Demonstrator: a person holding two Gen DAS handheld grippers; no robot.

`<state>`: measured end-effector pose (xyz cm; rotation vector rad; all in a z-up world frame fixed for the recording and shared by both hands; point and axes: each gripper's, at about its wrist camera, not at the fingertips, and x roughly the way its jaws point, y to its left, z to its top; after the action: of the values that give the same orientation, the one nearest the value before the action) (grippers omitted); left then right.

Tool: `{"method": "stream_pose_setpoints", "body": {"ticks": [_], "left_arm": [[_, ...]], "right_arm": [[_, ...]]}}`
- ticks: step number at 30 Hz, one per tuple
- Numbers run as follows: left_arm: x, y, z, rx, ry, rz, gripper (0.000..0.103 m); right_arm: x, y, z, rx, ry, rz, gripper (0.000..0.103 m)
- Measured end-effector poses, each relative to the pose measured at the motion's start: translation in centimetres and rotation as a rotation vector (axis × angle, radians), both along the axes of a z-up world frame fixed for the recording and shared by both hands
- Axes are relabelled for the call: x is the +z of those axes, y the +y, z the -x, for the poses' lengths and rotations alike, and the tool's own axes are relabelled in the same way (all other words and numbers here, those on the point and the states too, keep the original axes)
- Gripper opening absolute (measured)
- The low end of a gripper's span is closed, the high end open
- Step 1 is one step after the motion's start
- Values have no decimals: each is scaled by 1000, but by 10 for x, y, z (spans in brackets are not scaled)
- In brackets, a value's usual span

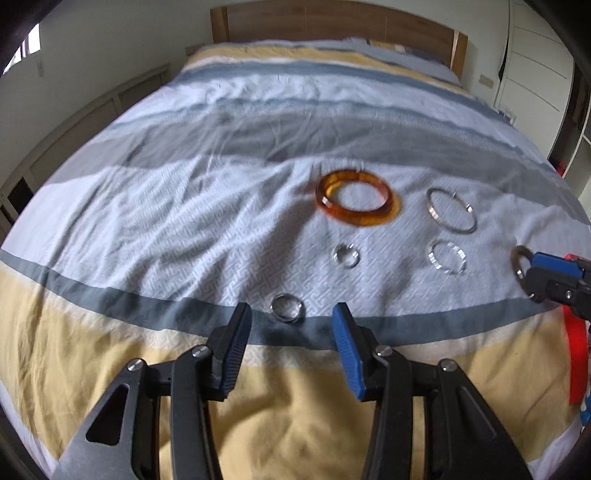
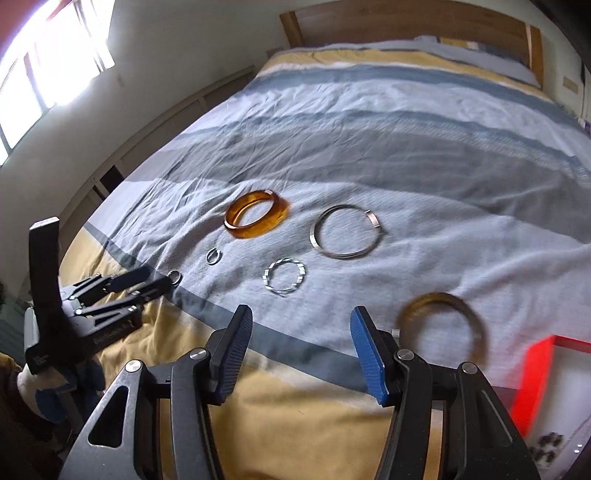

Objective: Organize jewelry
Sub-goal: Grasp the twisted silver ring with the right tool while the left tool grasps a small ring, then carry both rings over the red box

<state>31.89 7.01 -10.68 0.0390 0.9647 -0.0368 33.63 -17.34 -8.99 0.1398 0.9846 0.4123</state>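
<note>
Jewelry lies on a striped bedspread (image 1: pixel 184 206). An amber bangle (image 1: pixel 357 201) (image 2: pixel 256 219) is farthest. A thin silver bangle (image 1: pixel 451 209) (image 2: pixel 346 231) lies to its right. A twisted silver ring-bracelet (image 1: pixel 446 257) (image 2: pixel 284 280) and a small silver ring (image 1: pixel 346 255) (image 2: pixel 213 256) lie nearer. Another silver ring (image 1: pixel 287 307) (image 2: pixel 174 276) lies just ahead of my open left gripper (image 1: pixel 291 334) (image 2: pixel 147 282). My right gripper (image 2: pixel 301 332) (image 1: pixel 535 271) is open; a dark bronze bangle (image 2: pixel 441 325) (image 1: pixel 519 264) lies blurred beside its right finger.
A red box (image 2: pixel 535 376) with a white inside stands at the bed's near right; its red edge shows in the left view (image 1: pixel 576 354). A wooden headboard (image 1: pixel 332 22) is at the far end. Low shelving (image 1: pixel 74 129) runs along the left.
</note>
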Motion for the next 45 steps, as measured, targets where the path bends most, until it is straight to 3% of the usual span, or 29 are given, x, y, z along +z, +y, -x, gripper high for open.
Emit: {"method": "stream_pose_setpoints", "body": {"ticks": [13,15,18,22,24,26,45], "left_arm": [[-22,17,-19,-34,61,66,43],[-23,17,-20,-40,60,73,43],[-25,18,-22,-45,61,77,41],[-28,14,-20,-51,52,56,36],[-29,12,-20,-54,51,50,28],[-28,11,-20,-48,52,37,19],[16,3,-9,8,70,21,19]], "right_arm": [[-38,46,-48,4,117,48,56],[-39,50,-52,9,120,63,53],[-41,57,-59,18,130,83,38],[-46,64,-61,20,143,102,37],[-47,64,-61,18,146,100,37],[-46,65,-60,13,150,96,37],[-5,32,-24,-18,141,34,36]]}}
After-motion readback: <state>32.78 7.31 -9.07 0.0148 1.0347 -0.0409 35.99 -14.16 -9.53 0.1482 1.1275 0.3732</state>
